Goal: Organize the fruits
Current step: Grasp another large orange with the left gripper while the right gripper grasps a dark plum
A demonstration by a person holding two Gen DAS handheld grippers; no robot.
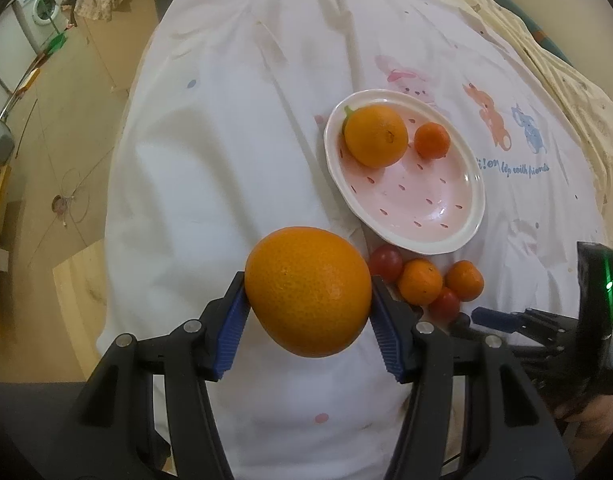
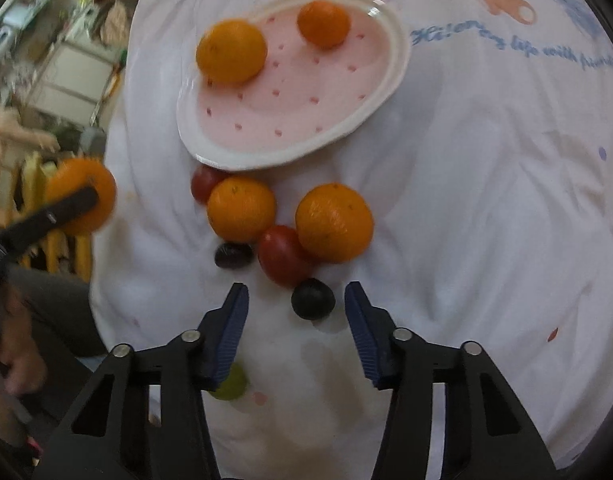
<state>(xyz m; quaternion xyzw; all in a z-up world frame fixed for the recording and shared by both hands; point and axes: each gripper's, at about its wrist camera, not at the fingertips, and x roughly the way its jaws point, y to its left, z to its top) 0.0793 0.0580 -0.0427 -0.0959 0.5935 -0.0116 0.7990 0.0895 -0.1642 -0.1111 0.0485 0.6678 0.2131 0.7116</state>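
My left gripper (image 1: 308,292) is shut on a large orange (image 1: 306,290) and holds it above the cloth, short of the pink plate (image 1: 458,236). It also shows in the right wrist view (image 2: 82,196). The plate (image 2: 394,60) holds an orange (image 2: 231,50) and a small mandarin (image 2: 323,24). In front of it lie two mandarins (image 2: 241,209) (image 2: 333,222), two cherry tomatoes (image 2: 282,254) (image 2: 202,182) and two dark grapes (image 2: 312,299) (image 2: 232,255). My right gripper (image 2: 296,300) is open, its jaws on either side of the near dark grape.
A green grape (image 2: 230,386) lies under my right gripper's left finger. The white cartoon-print cloth (image 1: 226,140) covers the table, whose left edge drops to the floor. A washing machine (image 1: 40,4) stands far left.
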